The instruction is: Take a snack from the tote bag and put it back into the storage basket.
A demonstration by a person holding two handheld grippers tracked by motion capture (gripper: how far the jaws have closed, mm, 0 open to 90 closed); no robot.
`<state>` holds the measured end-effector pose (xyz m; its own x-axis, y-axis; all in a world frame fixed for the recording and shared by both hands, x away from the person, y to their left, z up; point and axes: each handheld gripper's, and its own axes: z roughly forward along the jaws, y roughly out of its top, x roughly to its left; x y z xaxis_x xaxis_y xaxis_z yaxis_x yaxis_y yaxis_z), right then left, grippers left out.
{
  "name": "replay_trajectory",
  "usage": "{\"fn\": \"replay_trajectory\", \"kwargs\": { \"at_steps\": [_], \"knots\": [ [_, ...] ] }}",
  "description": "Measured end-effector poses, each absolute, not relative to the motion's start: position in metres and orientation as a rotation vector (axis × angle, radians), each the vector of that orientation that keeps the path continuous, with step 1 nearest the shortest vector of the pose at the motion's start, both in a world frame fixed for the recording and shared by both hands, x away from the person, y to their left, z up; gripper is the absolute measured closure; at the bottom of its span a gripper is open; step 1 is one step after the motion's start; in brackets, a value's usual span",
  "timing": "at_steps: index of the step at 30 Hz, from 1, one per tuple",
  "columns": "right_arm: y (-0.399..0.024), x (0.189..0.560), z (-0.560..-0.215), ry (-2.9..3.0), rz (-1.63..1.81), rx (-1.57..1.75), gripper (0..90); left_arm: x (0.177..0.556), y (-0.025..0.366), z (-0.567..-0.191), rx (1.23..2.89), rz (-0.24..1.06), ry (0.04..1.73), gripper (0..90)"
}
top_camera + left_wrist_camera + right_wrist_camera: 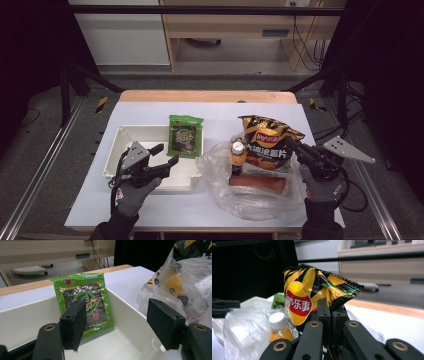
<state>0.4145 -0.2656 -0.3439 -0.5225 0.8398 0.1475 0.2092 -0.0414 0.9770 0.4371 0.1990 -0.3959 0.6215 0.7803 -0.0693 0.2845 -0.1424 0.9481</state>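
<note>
My right gripper (291, 144) (331, 315) is shut on the right edge of a yellow and black chip bag (267, 142) (312, 295), which stands upright inside a clear plastic bag (240, 200) (239, 332). An orange drink bottle (238, 155) (277, 327) with a white cap stands left of the chips in the same bag. A reddish-brown sausage pack (257, 183) lies in front of them. My left gripper (166, 154) (120, 325) hangs open over the white tray (117, 145) (25, 320), jaws pointing at a green seaweed packet (185, 135) (85, 302) that leans on the tray's far rim.
The white table top (150, 210) ends in a wooden strip (207, 96) at the back. Metal frame rails (45, 165) run along both sides. The clear plastic bag (195, 277) spreads between the tray and my right hand.
</note>
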Motion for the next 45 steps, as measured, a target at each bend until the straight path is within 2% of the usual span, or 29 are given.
{"fn": "replay_trajectory", "kwargs": {
  "at_steps": [23, 32, 45],
  "knots": [
    [-0.262, 0.405, -0.274, 1.652, 1.679, 0.970, 88.9, 0.435, 0.203, -0.391, 1.705, 0.542, 0.888, 29.6],
    [-0.244, 0.400, -0.246, 1.637, 1.704, 0.907, 88.9, 0.436, 0.211, -0.387, 1.686, 0.559, 0.898, 29.4],
    [-0.193, 0.412, -0.236, 1.683, 1.775, 0.838, 88.9, 0.435, 0.226, -0.377, 1.646, 0.574, 0.913, 29.0]
  ]
}}
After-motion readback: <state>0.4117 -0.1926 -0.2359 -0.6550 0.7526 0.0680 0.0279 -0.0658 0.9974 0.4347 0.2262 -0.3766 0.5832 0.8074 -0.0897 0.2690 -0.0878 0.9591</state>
